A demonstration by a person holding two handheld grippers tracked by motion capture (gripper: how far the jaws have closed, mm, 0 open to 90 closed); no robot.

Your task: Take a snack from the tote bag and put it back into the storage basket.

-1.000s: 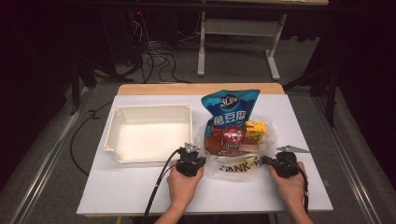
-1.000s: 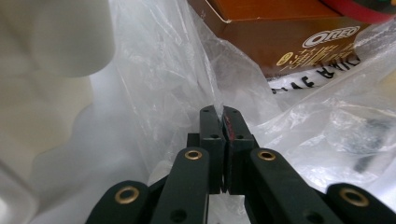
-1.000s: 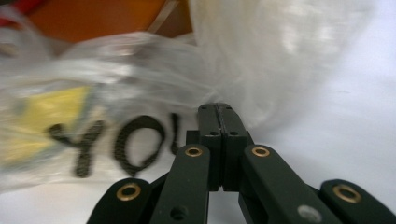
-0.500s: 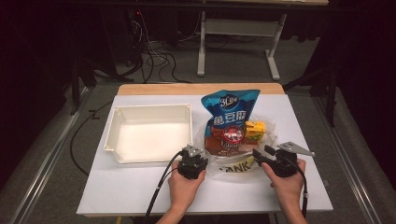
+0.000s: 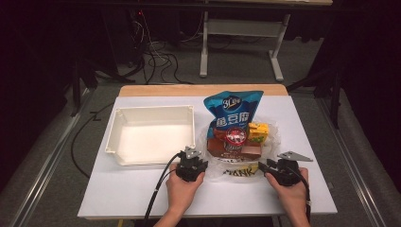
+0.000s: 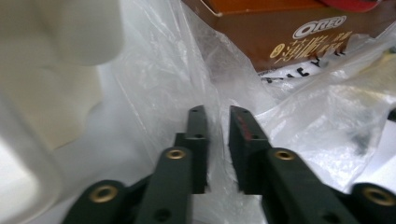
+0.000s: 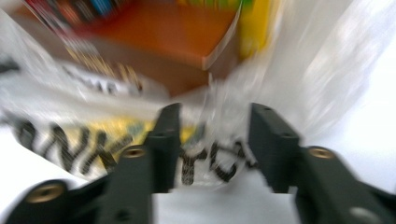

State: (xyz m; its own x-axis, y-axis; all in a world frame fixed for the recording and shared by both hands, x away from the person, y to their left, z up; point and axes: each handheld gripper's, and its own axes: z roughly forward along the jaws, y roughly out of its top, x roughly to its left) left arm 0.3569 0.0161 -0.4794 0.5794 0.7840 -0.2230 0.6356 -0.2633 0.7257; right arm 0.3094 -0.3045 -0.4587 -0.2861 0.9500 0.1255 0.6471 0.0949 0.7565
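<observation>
A white worktop (image 5: 142,189) with a bare wooden strip along its far edge carries a shallow white tray (image 5: 150,135) on the left. Just beside the tray, to the right, lies a clear plastic bag (image 5: 236,168) holding packaged snacks.

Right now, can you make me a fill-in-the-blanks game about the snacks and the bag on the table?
1. The big snack packet standing behind the box is ____ in colour.
2. The brown box has the word ____ printed on it.
3. The white tray lies to the ____ of the clear plastic bag in the high view.

Missing words: blue; OREO; left
</observation>
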